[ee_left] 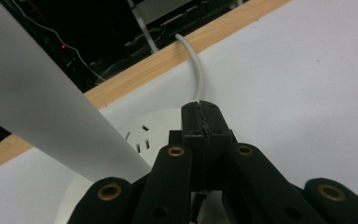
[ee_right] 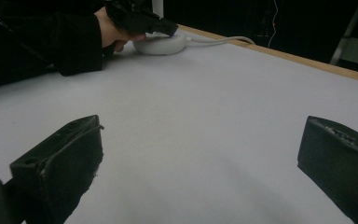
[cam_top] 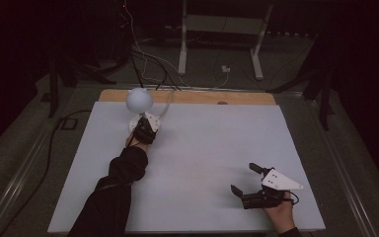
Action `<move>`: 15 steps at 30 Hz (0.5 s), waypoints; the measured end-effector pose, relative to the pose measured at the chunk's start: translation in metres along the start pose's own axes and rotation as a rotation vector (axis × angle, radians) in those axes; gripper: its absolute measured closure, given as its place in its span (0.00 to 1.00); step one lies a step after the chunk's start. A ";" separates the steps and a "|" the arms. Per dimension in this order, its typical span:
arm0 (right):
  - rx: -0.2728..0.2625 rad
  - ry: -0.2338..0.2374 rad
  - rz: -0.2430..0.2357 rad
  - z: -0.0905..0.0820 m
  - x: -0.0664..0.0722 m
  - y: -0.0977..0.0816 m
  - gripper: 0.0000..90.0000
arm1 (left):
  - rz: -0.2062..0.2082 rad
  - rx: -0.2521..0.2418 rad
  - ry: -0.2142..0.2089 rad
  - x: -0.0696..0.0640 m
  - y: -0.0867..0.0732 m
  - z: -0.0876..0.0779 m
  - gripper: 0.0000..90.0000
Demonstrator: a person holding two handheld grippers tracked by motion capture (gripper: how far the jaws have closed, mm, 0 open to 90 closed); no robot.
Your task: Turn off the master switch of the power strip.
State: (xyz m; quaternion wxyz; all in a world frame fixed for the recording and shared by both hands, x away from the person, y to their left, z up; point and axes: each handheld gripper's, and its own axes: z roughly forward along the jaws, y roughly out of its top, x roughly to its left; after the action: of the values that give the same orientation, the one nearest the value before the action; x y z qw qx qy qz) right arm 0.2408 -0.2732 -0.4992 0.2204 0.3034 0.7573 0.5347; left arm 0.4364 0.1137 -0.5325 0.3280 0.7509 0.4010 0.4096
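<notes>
Both claws were black: the left claw showed brass-ringed screw holes, the right claw a grey three-cornered plate; sleeves were black.

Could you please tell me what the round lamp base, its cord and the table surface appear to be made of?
The round lamp base looks like smooth white moulded plastic, with small slots cut in its top. Its cord seems to be white plastic-sheathed cable, glossy and gently curved. The table surface appears to be a matte pale sheet, possibly laminate or foam board, over a wooden board whose light grain shows along the far edge.

left claw pressed closed, arm outstretched; right claw spread wide.
</notes>
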 end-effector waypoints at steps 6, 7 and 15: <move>0.002 0.001 0.000 0.000 0.000 0.000 0.00 | 0.015 0.008 -0.010 0.001 0.001 0.001 1.00; 0.003 0.002 0.000 0.000 0.000 0.000 0.00 | 0.012 0.008 -0.012 0.001 0.001 0.001 1.00; 0.002 0.002 0.000 0.000 0.000 0.000 0.00 | 0.027 0.020 -0.014 0.000 0.001 0.002 1.00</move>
State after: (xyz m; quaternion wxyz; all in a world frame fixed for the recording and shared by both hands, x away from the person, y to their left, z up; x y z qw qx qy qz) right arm 0.2405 -0.2729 -0.4993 0.2192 0.3032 0.7580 0.5343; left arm 0.4386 0.1126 -0.5324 0.3180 0.7622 0.3927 0.4046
